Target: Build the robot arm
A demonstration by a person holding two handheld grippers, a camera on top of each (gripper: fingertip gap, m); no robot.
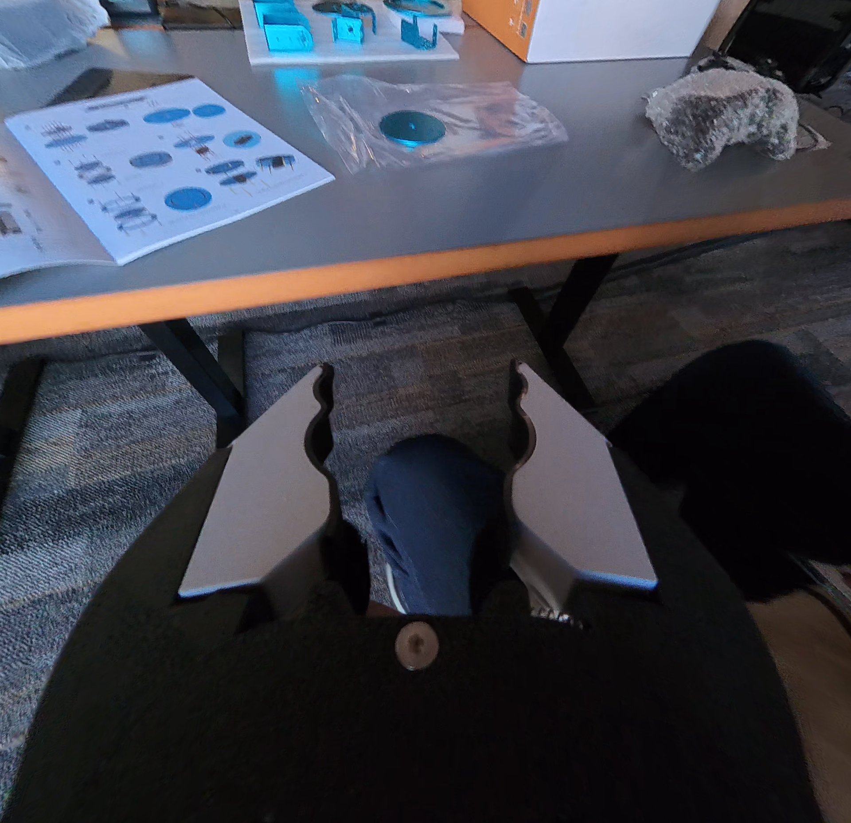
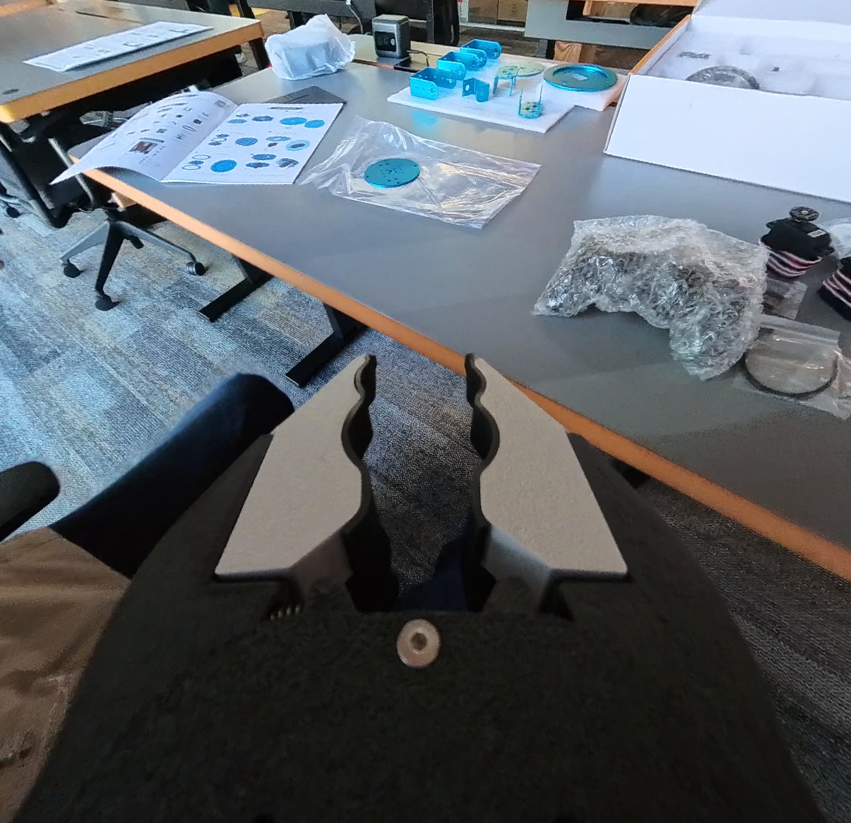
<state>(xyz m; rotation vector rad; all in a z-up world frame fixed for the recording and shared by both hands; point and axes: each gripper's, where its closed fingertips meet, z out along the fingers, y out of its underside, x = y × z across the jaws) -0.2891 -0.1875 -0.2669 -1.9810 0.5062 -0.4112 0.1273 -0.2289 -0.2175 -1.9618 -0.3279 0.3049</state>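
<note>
Grey table (image 2: 414, 266) lying ahead of both my grippers; left gripper (image 1: 421, 377) and right gripper (image 2: 419, 368) hanging short of its edge, jaws apart, gripping nothing; blue disc (image 2: 392, 173) sitting bagged beyond, untouched.

booklet (image 2: 221, 144) left of bag (image 2: 423, 174), disc (image 2: 392, 173) on bag

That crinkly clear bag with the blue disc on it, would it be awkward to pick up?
Probably. The clear plastic bag lies flat and wrinkled, so it looks thin, floppy and likely slippery. The blue disc appears rigid metal; lifting one corner would likely let it slide. Both grippers are open and off the table.
</note>
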